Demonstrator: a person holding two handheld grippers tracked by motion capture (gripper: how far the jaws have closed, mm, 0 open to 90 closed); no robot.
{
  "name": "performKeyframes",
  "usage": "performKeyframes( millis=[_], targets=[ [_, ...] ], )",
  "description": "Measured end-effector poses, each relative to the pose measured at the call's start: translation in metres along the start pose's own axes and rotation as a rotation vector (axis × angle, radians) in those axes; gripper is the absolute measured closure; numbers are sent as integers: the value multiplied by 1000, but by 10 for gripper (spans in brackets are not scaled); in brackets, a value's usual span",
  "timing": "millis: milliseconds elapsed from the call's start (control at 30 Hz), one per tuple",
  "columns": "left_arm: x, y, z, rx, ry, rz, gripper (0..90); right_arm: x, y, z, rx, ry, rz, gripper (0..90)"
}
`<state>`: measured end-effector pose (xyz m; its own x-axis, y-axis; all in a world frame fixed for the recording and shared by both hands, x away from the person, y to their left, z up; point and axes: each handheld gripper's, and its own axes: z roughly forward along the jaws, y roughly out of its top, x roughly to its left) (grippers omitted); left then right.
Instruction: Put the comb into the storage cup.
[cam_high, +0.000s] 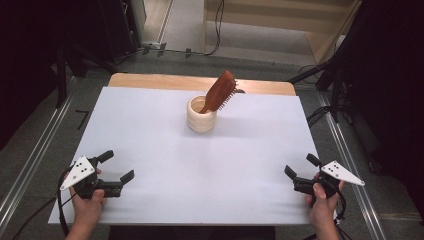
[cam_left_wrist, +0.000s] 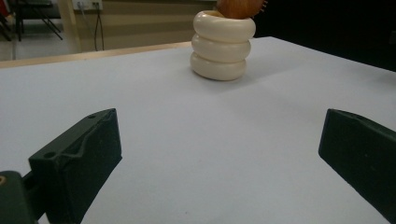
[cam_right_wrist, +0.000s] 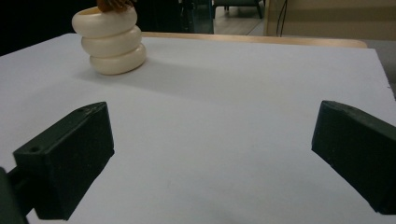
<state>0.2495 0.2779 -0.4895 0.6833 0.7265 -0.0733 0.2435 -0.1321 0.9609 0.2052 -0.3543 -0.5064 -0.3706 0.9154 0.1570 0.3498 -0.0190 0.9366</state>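
Observation:
A cream ribbed cup (cam_high: 201, 115) stands upright at the middle back of the white table (cam_high: 200, 165). A brown wooden hairbrush (cam_high: 220, 91) leans in it, head up and tilted right. The cup (cam_left_wrist: 220, 44) appears far ahead in the left gripper view, and the cup (cam_right_wrist: 111, 40) sits at the upper left of the right gripper view. My left gripper (cam_high: 116, 166) rests near the front left corner, open and empty. My right gripper (cam_high: 301, 167) is near the front right corner, open and empty too.
A strip of bare wood (cam_high: 200, 82) runs along the table's far edge. Metal rails (cam_high: 30, 165) flank the table on both sides, and cables (cam_high: 320, 115) lie on the floor to the right. A broad stretch of white surface separates the grippers from the cup.

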Motion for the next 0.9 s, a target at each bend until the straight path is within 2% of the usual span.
performKeyframes(
  millis=[200, 400, 600, 733, 900],
  targets=[
    [0, 0, 0, 1, 1, -1, 0, -9, -3, -8, -5, -10, 19, 0],
    [1, 0, 0, -1, 1, -2, 0, -13, -7, -12, 6, -26, 1, 0],
    [1, 0, 0, 0, 1, -1, 0, -16, -12, -16, 12, -13, 2, 0],
    [1, 0, -1, -1, 2, -2, 0, -14, -13, -15, 11, -13, -22, 0],
    [2, 0, 0, -2, 3, -6, 0, -15, -14, -13, 1, 1, -4, 0]
  ],
)
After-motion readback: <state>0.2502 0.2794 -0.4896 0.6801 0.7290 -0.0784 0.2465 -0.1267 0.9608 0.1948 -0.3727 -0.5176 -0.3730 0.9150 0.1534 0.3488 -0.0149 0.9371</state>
